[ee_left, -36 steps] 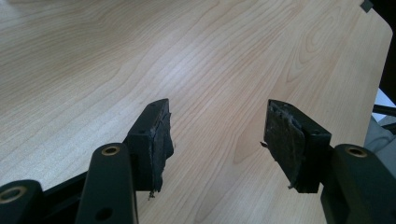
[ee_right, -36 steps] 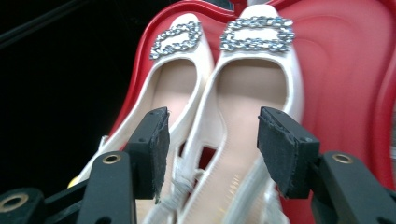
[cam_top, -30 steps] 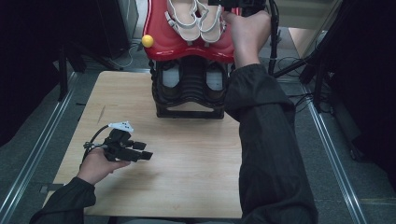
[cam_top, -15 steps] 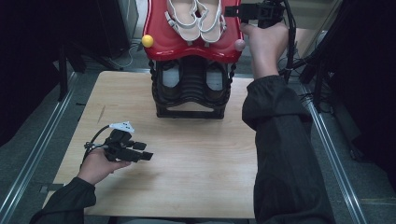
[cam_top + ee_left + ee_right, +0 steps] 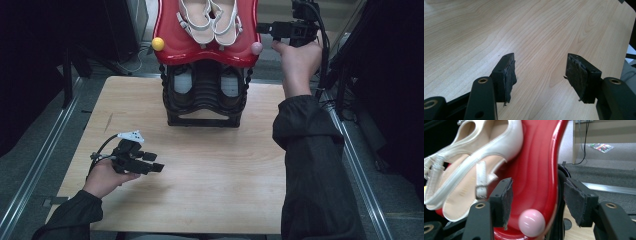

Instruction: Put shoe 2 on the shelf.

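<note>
Pale wood-grain bench [image 5: 210,170] stands between dark floor strips and carries a black plastic shoe rack [image 5: 204,97] at its far edge. On the rack's glossy red curved top tier [image 5: 172,42] lies a pair of white strappy sandals [image 5: 209,20]. Right tongs [image 5: 267,28] hang beside that tier's right rim, jaws wide apart and empty, near a pink ball knob [image 5: 531,222]. Left tongs [image 5: 152,162] rest low over the bench's near left part, gaping, holding nothing.

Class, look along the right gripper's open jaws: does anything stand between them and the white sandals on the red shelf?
Nothing visible does. The right gripper is open at the red shelf edge; the nearer white sandal lies just beyond its jaw, a pink knob below.
</note>
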`<action>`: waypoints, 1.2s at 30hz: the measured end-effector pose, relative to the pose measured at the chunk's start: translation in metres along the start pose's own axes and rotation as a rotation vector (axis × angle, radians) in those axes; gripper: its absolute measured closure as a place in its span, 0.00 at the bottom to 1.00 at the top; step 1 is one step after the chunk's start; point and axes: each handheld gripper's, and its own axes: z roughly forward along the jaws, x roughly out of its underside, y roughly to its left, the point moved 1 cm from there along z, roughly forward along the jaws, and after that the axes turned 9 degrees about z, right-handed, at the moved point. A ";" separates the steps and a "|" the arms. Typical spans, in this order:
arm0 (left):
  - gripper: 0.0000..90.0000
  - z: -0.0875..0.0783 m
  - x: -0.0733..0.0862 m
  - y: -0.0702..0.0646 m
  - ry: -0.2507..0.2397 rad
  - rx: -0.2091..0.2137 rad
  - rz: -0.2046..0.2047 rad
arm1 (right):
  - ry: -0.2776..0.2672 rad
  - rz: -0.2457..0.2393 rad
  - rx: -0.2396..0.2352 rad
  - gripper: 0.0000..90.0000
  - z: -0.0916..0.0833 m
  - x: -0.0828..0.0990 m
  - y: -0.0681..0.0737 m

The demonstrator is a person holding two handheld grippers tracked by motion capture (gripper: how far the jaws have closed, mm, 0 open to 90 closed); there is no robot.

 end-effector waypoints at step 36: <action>0.45 -0.001 0.000 -0.001 -0.009 -0.007 0.002 | 0.062 0.025 -0.038 0.49 -0.010 0.090 -0.069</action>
